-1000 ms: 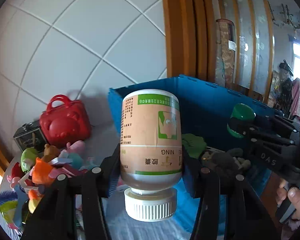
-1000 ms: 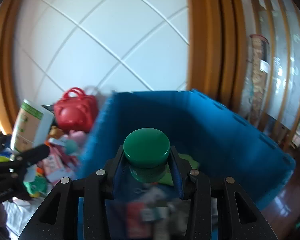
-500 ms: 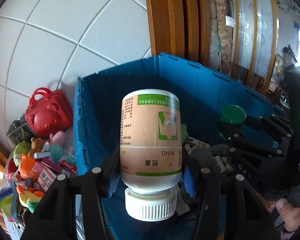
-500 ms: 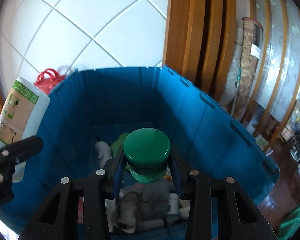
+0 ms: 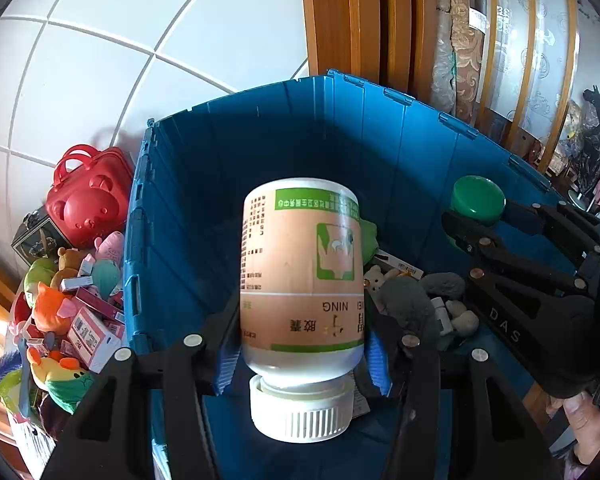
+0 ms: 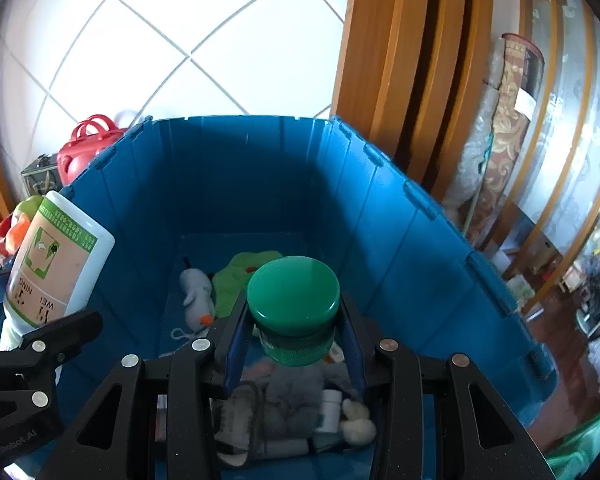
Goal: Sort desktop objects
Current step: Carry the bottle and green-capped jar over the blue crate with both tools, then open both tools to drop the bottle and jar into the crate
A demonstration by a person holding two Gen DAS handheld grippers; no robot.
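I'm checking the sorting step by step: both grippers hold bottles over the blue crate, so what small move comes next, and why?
Probably open the left gripper to drop the white-capped bottle: it hangs cap-down inside the blue crate, above the soft toys already there. The right gripper and its green-capped bottle can follow.

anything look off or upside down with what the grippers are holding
Yes: the left gripper holds the white pill bottle with a tan and green label upside down, ribbed white cap nearest the camera, label print inverted. The right gripper holds a green-lidded jar lid-forward over the blue plastic crate. Nothing spilled.
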